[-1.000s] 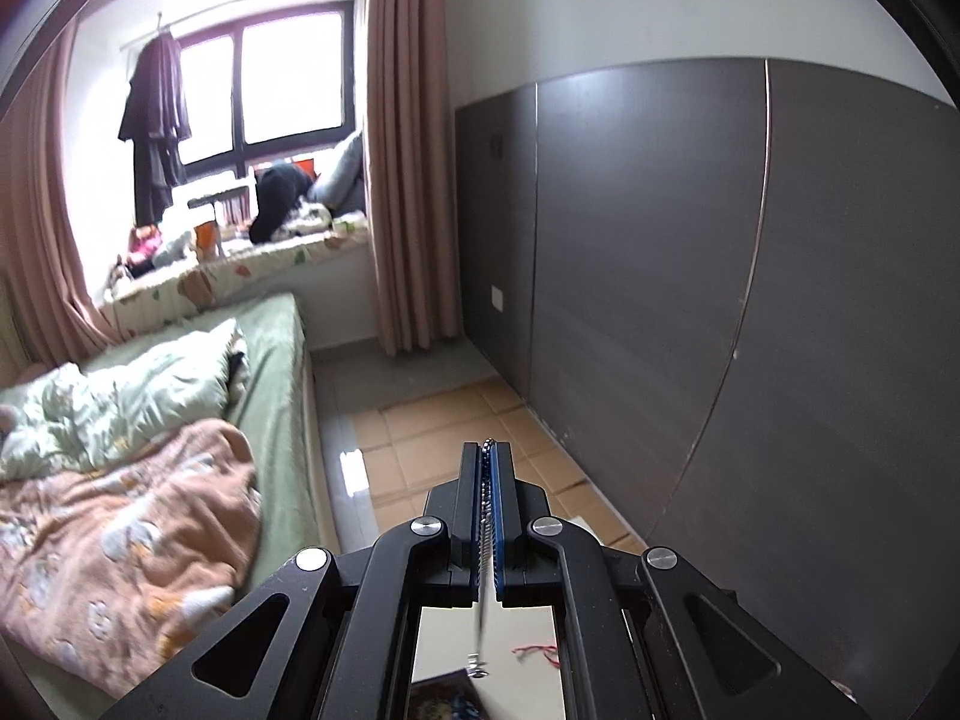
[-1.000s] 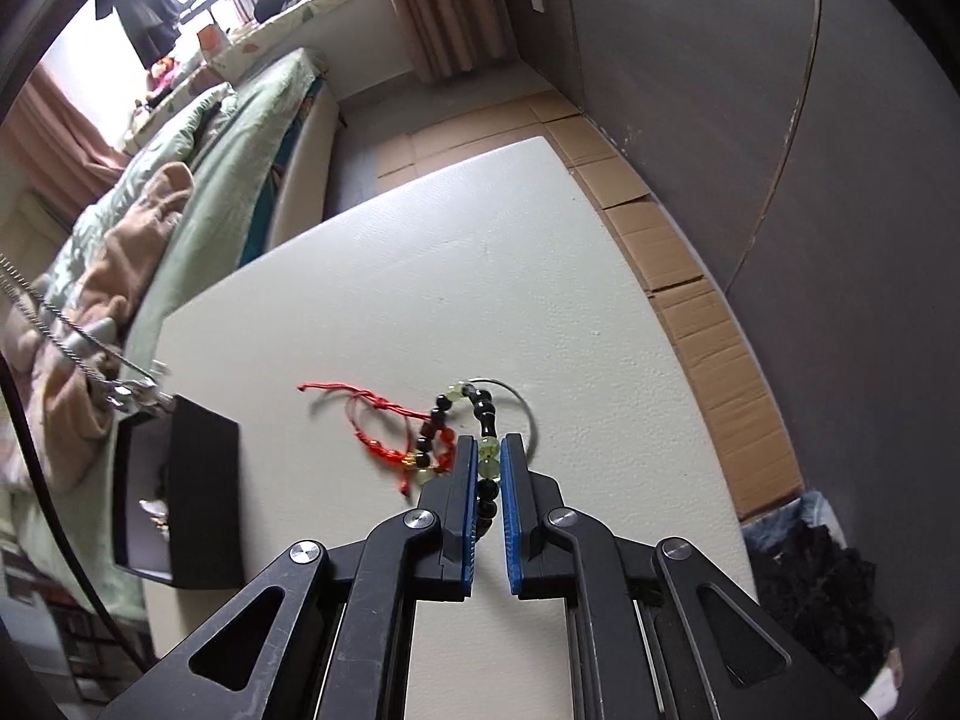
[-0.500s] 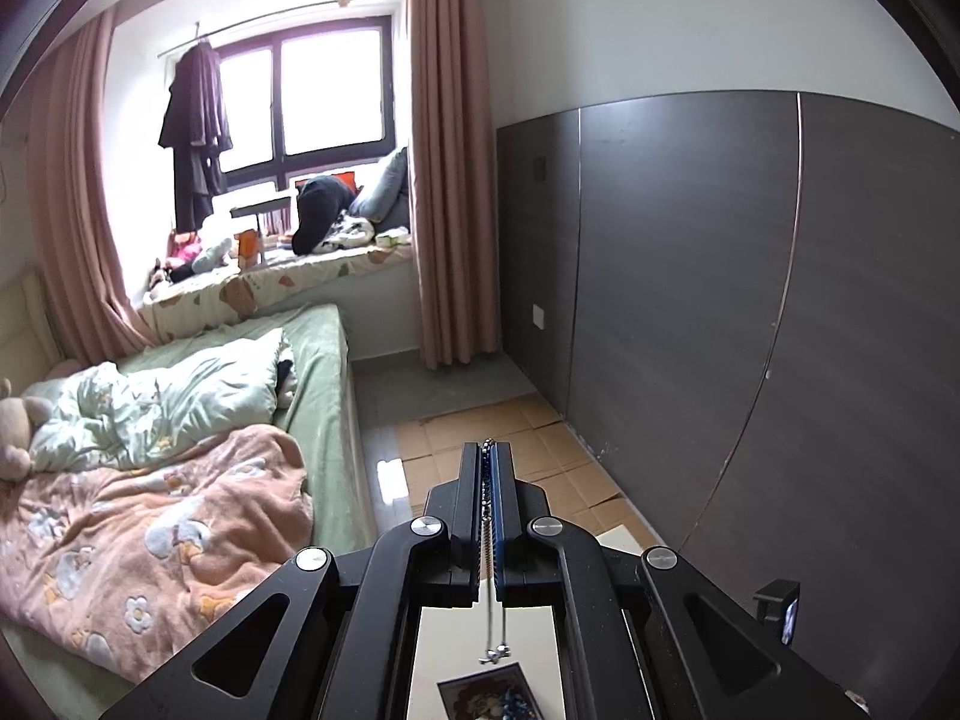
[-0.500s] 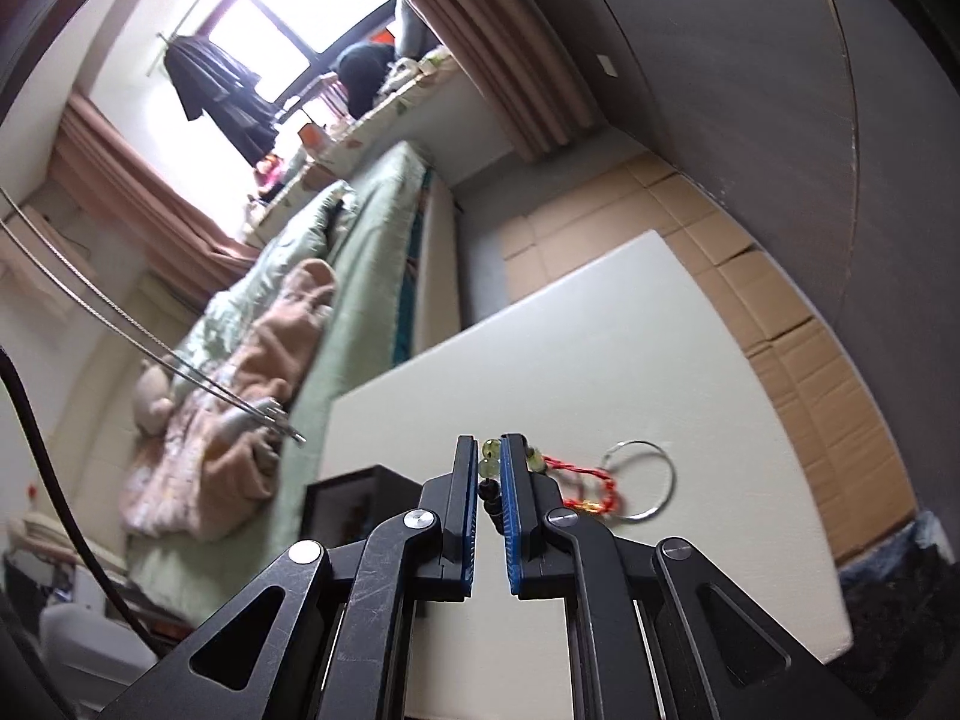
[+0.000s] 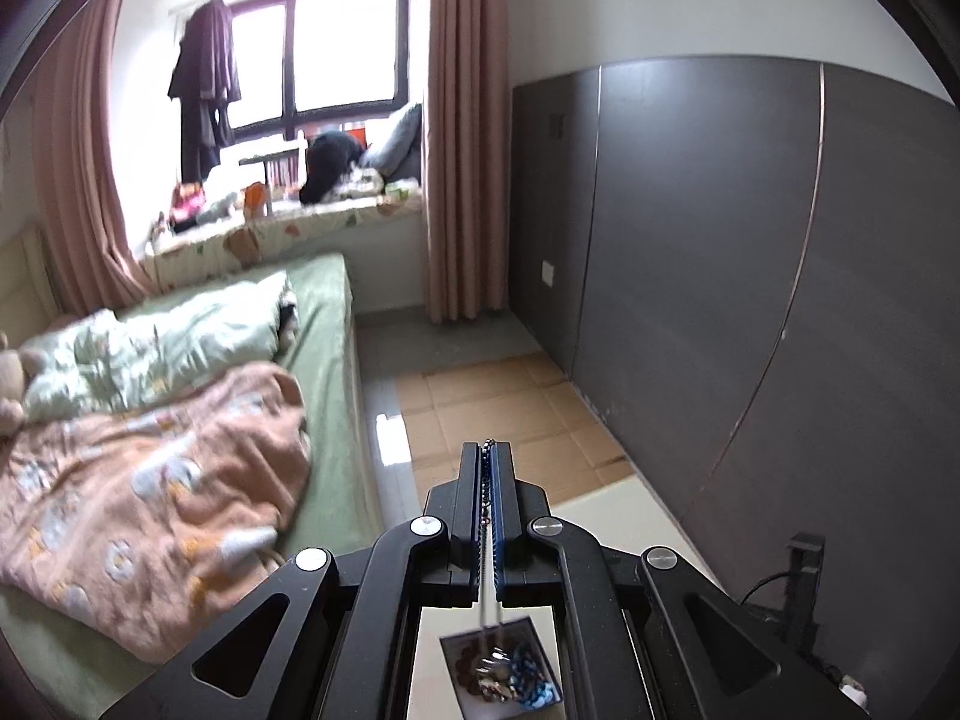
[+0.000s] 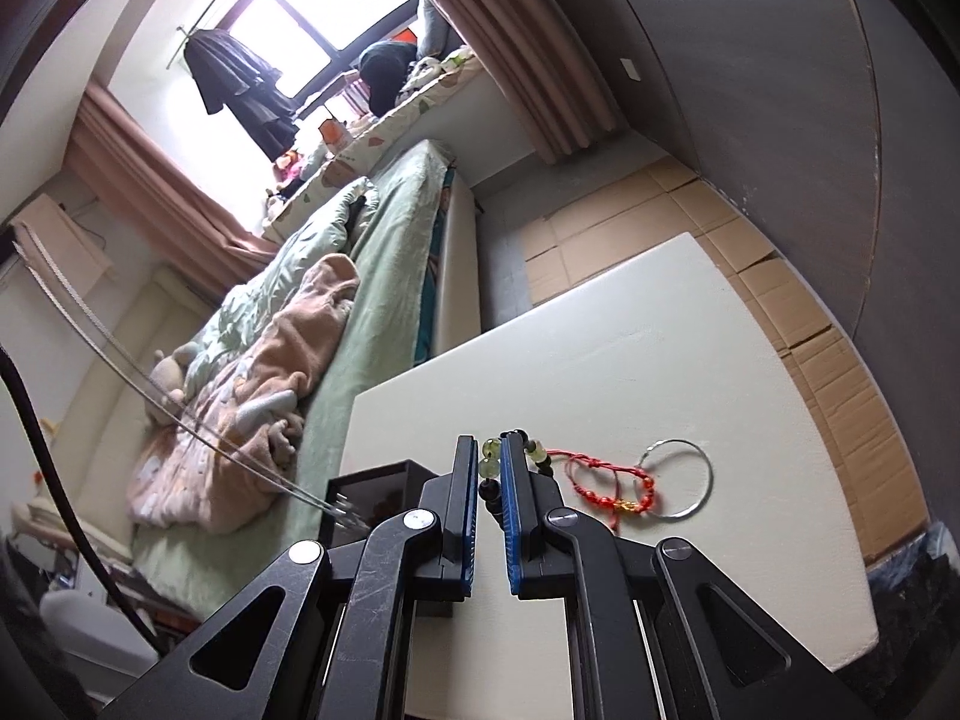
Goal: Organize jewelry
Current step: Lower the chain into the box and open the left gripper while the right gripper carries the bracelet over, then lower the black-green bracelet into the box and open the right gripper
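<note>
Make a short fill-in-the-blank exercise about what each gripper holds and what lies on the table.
1. The left gripper is shut on a silver ____ that hangs into the black jewelry box.
2. The right gripper is shut on a ____ bracelet.
3. Beside the red string bracelet on the white table lies a silver ____.

Missing words: chain; beaded; bangle

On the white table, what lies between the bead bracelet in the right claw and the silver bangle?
A red cord bracelet with small gold beads, seen in the right wrist view, between the bead bracelet and silver bangle.
</note>
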The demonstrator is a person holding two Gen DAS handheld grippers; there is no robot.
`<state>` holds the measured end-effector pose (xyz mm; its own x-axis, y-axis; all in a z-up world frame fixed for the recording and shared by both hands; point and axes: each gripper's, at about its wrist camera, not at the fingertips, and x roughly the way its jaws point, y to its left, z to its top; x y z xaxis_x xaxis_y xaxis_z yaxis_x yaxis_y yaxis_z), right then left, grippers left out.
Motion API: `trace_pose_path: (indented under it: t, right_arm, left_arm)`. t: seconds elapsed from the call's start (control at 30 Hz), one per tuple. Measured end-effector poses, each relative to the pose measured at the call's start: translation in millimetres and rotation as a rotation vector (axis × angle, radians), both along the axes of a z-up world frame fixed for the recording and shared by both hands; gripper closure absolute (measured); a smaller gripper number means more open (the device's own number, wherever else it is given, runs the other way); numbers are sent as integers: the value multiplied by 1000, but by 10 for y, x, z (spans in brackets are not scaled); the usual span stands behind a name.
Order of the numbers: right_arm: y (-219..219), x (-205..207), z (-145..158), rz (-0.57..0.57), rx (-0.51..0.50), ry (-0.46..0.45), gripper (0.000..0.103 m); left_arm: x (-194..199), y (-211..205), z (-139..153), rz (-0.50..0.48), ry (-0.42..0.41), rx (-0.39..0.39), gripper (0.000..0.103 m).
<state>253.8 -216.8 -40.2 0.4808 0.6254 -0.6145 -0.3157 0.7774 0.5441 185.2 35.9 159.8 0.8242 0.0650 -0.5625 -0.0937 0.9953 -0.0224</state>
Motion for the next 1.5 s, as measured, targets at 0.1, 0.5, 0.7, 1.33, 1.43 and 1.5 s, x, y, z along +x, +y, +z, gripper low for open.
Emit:
trace_pose_path:
  t: [0.1, 0.5, 0.7, 1.33, 1.43, 1.5]
  right_arm:
    - [46, -27, 41, 9, 6, -18, 94]
    - [128, -61, 95, 21, 49, -47, 94]
    - [182, -42, 95, 11, 66, -50, 94]
    - [983, -182, 16, 148, 122, -64, 94]
    - [1140, -209, -3, 180, 130, -59, 94]
    - [1232, -229, -19, 201, 140, -53, 94]
  left_arm:
    - [59, 66, -267, 3, 39, -35, 101]
    - [24, 255, -1290, 36, 146, -233, 101]
    - [108, 310, -1806, 37, 208, -319, 101]
    - [-92, 774, -2220, 134, 283, -452, 17]
    - [-170, 915, -2163, 164, 263, -448, 17]
    - [-209, 974, -2150, 174, 255, -452, 17]
